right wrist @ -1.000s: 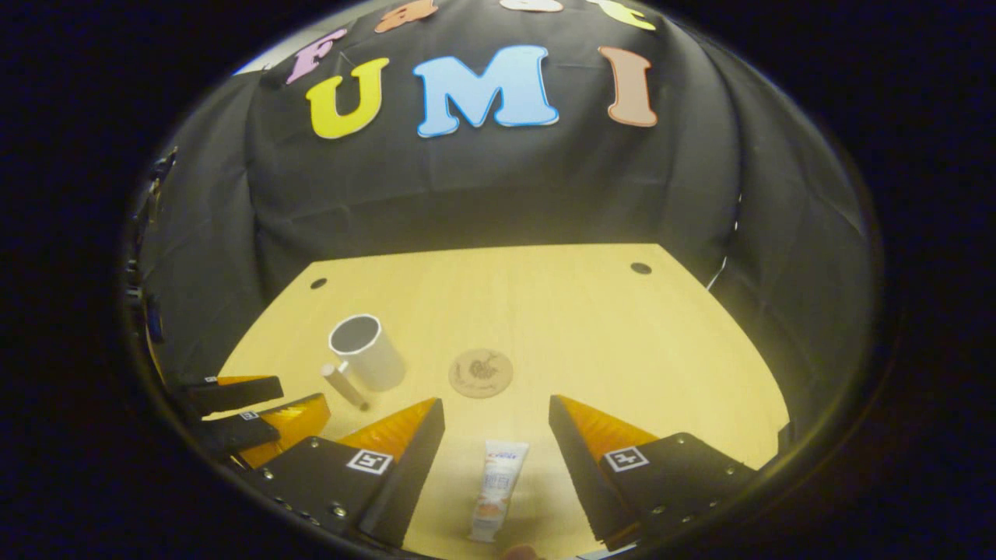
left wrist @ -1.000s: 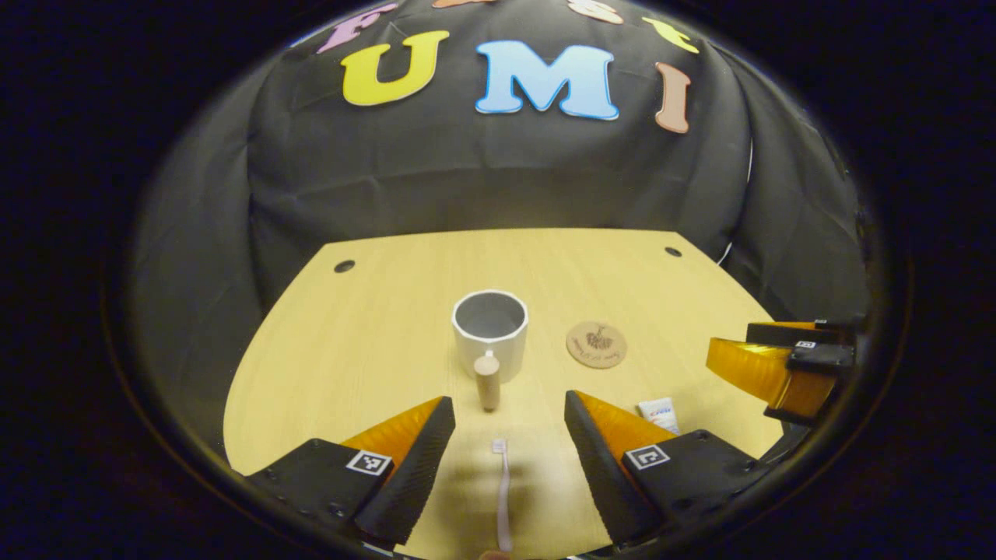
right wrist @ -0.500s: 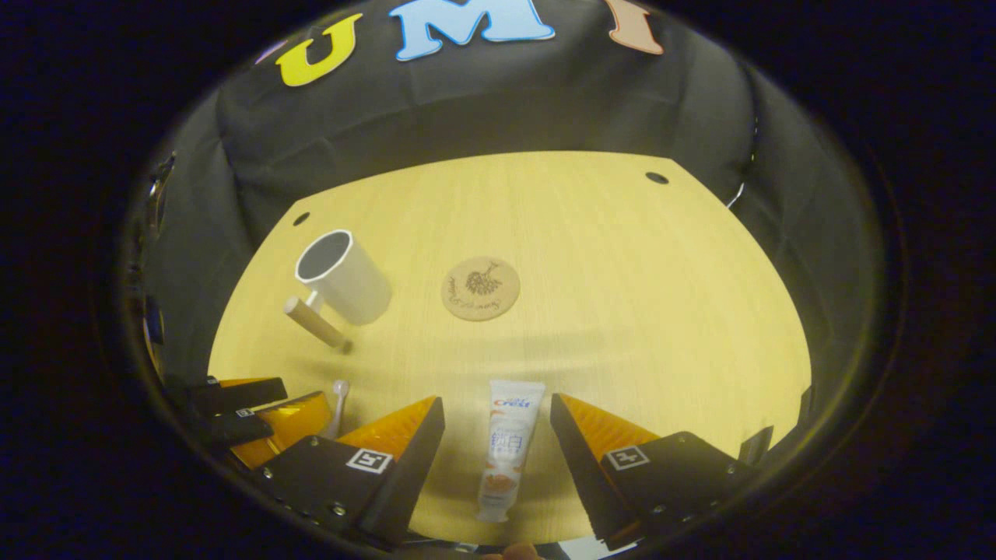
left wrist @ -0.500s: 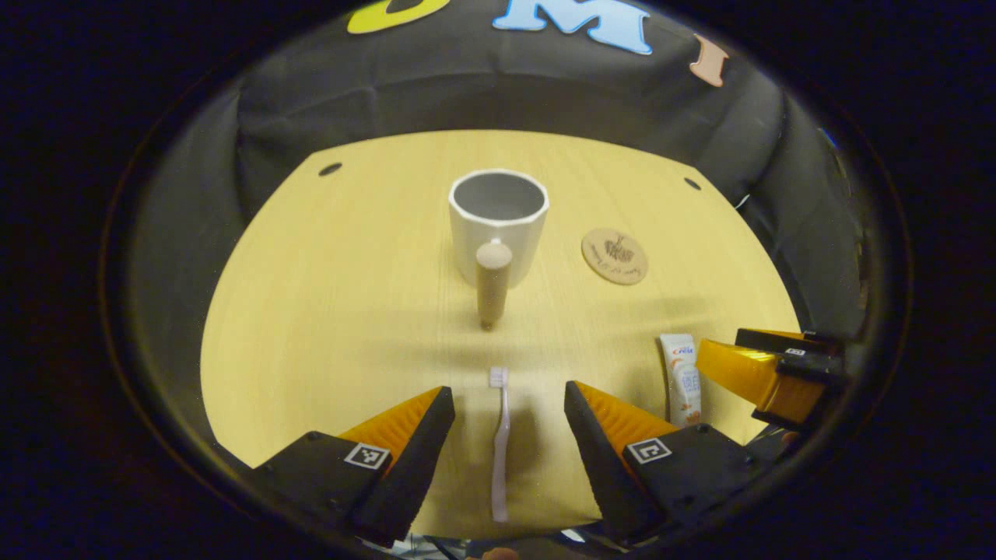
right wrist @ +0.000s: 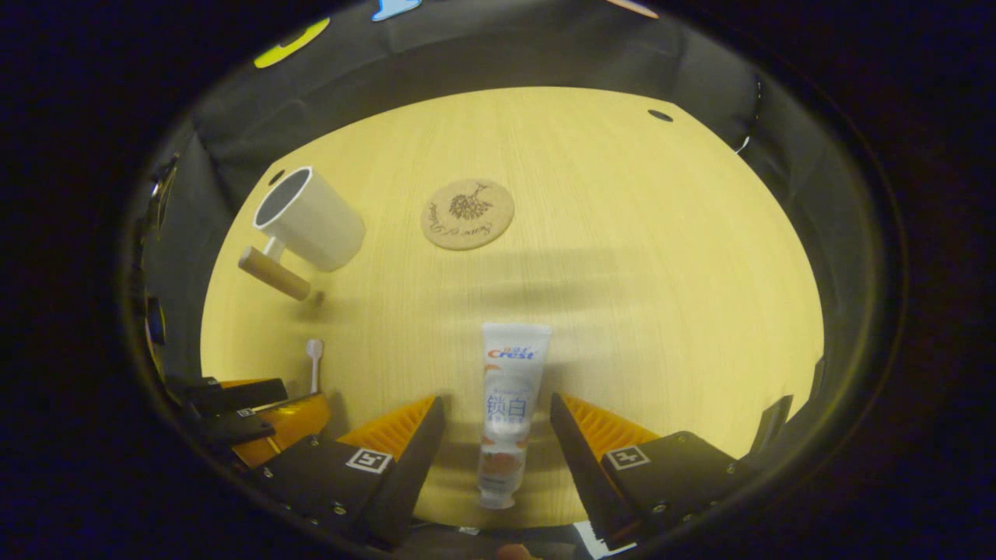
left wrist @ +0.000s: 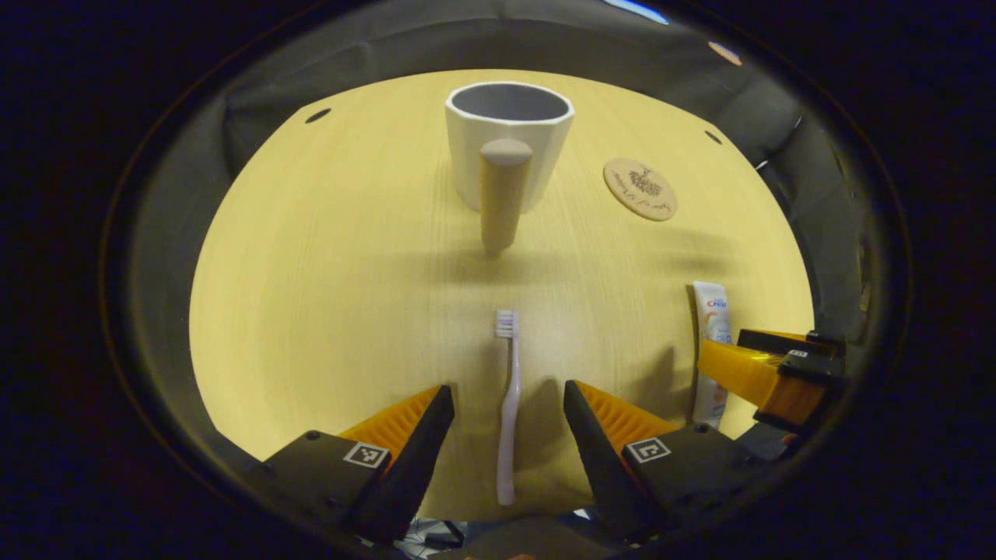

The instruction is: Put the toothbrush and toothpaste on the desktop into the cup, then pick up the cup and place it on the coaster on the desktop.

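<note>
Over the last second both claws have come down toward the counter [left wrist: 327, 295]. The left claw [left wrist: 504, 404] now straddles the toothbrush [left wrist: 508, 404], fingers apart on either side. The right claw [right wrist: 492, 416] likewise has dropped around the toothpaste [right wrist: 507, 404], not touching it.

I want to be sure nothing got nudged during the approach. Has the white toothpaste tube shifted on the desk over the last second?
No. The white toothpaste tube lies as before, below the round cork coaster on the wooden desk; the right gripper has come down around it, open.
</note>
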Demonstrator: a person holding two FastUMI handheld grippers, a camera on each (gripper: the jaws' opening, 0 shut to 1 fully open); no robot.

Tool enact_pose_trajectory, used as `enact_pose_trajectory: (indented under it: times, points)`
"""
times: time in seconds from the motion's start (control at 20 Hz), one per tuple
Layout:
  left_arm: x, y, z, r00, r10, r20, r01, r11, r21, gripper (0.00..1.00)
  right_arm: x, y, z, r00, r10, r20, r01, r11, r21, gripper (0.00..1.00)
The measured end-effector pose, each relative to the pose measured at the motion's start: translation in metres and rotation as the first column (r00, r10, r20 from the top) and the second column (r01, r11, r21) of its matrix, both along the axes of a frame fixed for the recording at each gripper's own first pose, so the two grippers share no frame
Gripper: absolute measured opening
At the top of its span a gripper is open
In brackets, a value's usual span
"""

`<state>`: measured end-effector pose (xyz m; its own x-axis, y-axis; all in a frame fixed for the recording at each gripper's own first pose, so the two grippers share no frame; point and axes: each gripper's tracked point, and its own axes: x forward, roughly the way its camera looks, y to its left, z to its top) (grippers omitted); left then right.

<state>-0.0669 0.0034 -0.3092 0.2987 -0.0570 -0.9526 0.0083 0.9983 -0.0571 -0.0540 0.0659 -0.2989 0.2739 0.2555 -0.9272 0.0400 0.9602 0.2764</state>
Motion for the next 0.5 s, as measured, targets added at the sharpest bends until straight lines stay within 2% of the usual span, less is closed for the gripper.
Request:
enact_pose_trajectory:
  times: [0.05,0.15,0.2,0.25,0.3,0.35,0.4,0.45,0.5]
  points:
    - [-0.002,0.001,-0.002,1.0,0.004,-0.016,-0.004,1.0,0.007,1.0,-0.003,0.0,-0.003,1.0,0.004,-0.02,-0.004,1.0,0.001,0.84]
    - [-0.01,0.002,-0.007,0.999,0.01,-0.047,-0.01,1.0,0.017,0.87,-0.008,0.003,-0.006,0.999,0.009,-0.046,-0.009,1.0,0.01,0.84]
    - [-0.014,0.003,-0.01,0.998,0.013,-0.064,-0.012,1.0,0.02,0.87,-0.011,0.004,-0.009,0.998,0.011,-0.058,-0.01,1.0,0.012,0.84]
    - [-0.017,0.004,-0.012,0.996,0.02,-0.083,-0.018,0.999,0.032,0.95,-0.012,0.005,-0.01,0.998,0.014,-0.069,-0.013,1.0,0.015,0.84]
    - [-0.016,0.005,-0.013,0.997,0.015,-0.081,-0.012,0.999,0.039,0.95,-0.013,0.006,-0.012,0.997,0.015,-0.075,-0.014,1.0,0.016,0.84]
    - [-0.016,0.005,-0.013,0.997,0.009,-0.083,-0.006,0.999,0.041,0.86,-0.014,0.006,-0.014,0.996,0.018,-0.082,-0.017,1.0,0.016,0.84]
    - [-0.018,0.004,-0.013,0.996,0.009,-0.09,-0.004,0.999,0.05,1.0,-0.015,0.004,-0.015,0.996,0.021,-0.087,-0.021,1.0,0.004,0.84]
    - [-0.017,0.004,-0.013,0.996,0.004,-0.09,0.001,0.998,0.058,0.94,-0.013,0.003,-0.016,0.996,0.022,-0.086,-0.021,1.0,0.006,0.83]
    - [-0.018,0.004,-0.014,0.996,0.004,-0.09,0.002,0.998,0.07,0.93,-0.012,0.004,-0.016,0.996,0.02,-0.089,-0.019,1.0,0.007,0.83]
